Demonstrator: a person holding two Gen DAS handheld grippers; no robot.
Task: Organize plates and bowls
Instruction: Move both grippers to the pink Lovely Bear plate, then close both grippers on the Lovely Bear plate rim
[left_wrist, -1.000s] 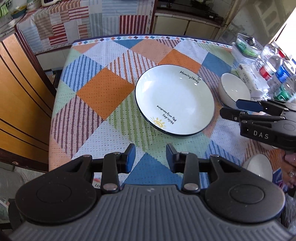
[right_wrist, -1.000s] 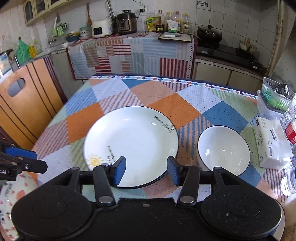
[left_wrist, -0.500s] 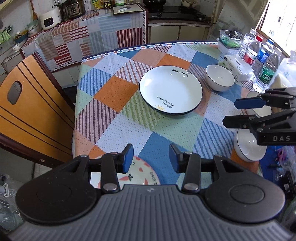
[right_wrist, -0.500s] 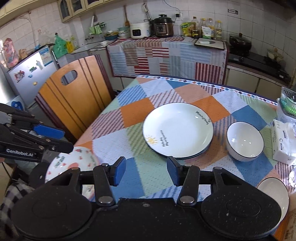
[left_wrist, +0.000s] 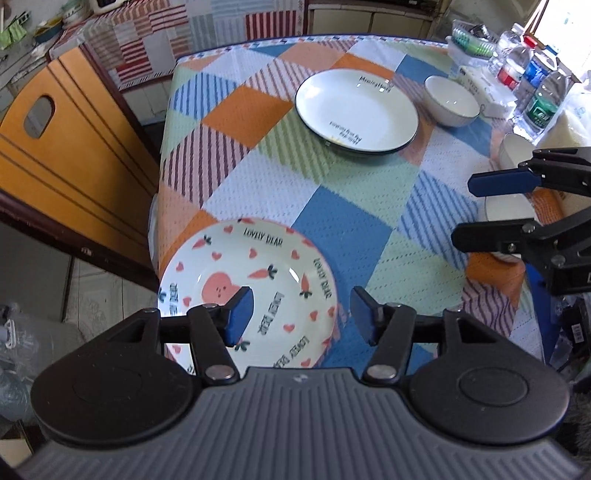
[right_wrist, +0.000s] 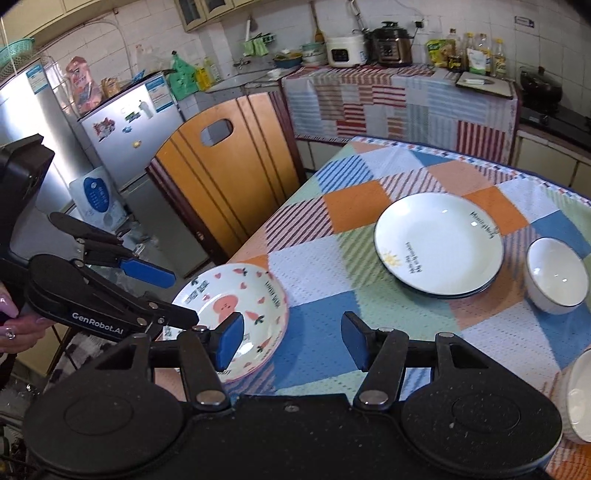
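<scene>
Both of my grippers hang over the near edge of the counter (left_wrist: 354, 229) with nothing picked up yet, so I judge I'm choosing a first piece. My left gripper (left_wrist: 299, 314) has its jaws wide and empty, above the near-left carrot plate (left_wrist: 236, 273), touching nothing. My right gripper (right_wrist: 291, 339) is wide too, empty, over the cloth just right of that plate. Next I'd need to drop lower and straddle the carrot plate's rim. Farther off sits the white plate (right_wrist: 439, 243), a white bowl (right_wrist: 556, 275) just to its right, more bowls at the right edge
</scene>
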